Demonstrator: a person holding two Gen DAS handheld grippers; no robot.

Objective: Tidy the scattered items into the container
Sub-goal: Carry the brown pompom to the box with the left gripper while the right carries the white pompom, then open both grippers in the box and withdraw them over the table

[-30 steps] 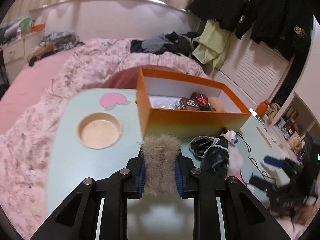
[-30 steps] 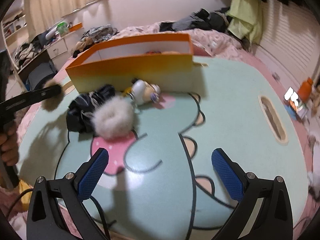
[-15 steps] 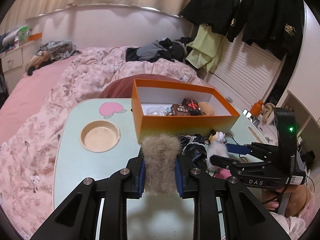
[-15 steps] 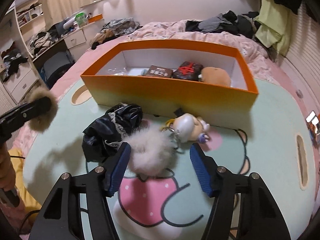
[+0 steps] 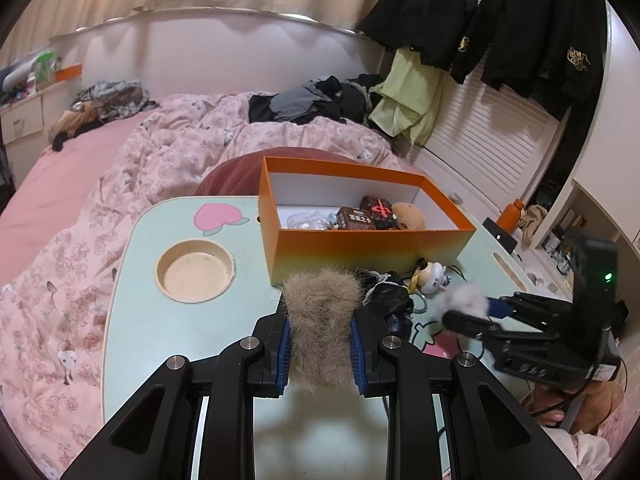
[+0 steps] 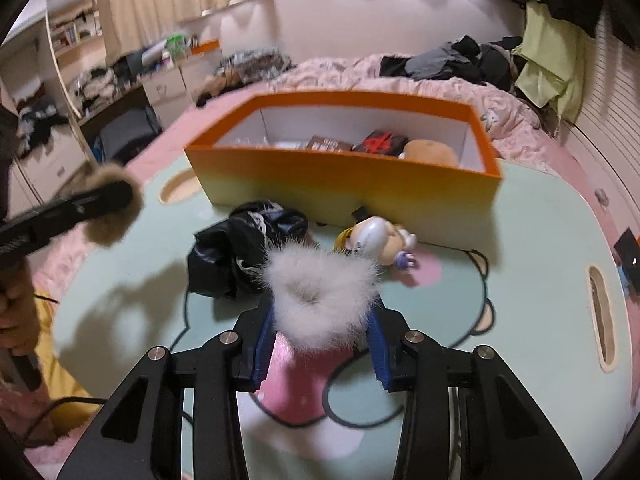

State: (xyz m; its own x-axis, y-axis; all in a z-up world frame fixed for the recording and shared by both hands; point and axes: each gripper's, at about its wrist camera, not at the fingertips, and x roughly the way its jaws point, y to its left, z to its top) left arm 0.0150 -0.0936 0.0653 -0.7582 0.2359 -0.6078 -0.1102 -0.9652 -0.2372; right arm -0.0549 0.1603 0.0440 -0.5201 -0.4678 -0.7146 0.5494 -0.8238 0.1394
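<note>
My left gripper (image 5: pixel 320 324) is shut on a brown fur puff (image 5: pixel 320 292), held above the mint table short of the orange box (image 5: pixel 360 248). From the right wrist view that puff (image 6: pixel 108 232) hangs at the left. My right gripper (image 6: pixel 320 316) has its jaws closing on a white fluffy puff (image 6: pixel 320 292), which is squeezed between the blue pads. A black cloth bundle (image 6: pixel 236 252) and a small doll figure (image 6: pixel 380 240) lie on the table in front of the box (image 6: pixel 340 184). The box holds a brown packet, a dark red item and a tan plush.
The table (image 5: pixel 180 340) has a round cup recess (image 5: pixel 195 270) at the left and a slot (image 6: pixel 600 316) at the right. A bed with a pink quilt (image 5: pixel 160 168) lies behind it. A person's hand (image 6: pixel 16 312) grips the left handle.
My right gripper moved in over the white puff and its jaws narrowed from wide open to squeezing it. The left gripper kept its hold on the brown puff.
</note>
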